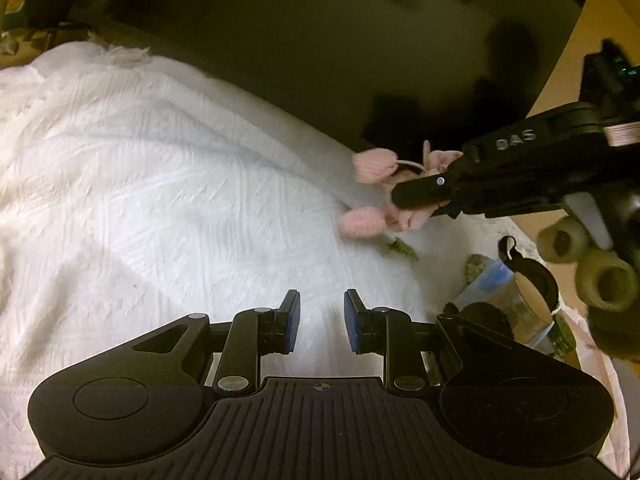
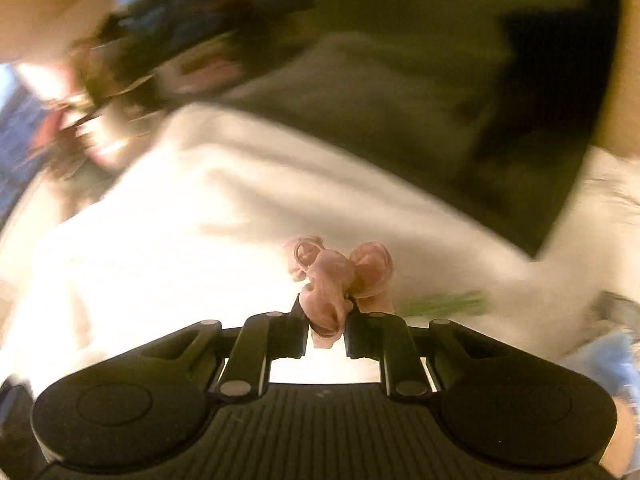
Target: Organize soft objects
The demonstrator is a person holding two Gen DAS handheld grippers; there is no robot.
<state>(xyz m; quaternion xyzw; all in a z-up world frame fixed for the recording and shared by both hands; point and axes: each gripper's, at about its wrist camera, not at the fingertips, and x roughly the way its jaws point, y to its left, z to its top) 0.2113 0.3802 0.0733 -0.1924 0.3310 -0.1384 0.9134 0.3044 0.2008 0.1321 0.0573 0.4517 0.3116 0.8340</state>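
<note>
A pink knitted soft piece (image 1: 374, 164) with round lobes and a ribbon bow lies at the far right part of a white textured blanket (image 1: 160, 180). My right gripper (image 1: 416, 200) reaches in from the right and is shut on it. In the right wrist view the pink fabric (image 2: 332, 280) is bunched between the right gripper's (image 2: 326, 312) fingers, with the bow sticking out ahead. My left gripper (image 1: 322, 312) hovers over the blanket below and left of the pink piece. Its blue pads stand a little apart with nothing between them.
A small green scrap (image 1: 402, 249) lies on the blanket just below the pink piece. A clear container with a dark lid (image 1: 520, 304) and blue items sit at the right edge. A dark surface (image 1: 320, 60) runs behind the blanket. The right wrist view is motion-blurred.
</note>
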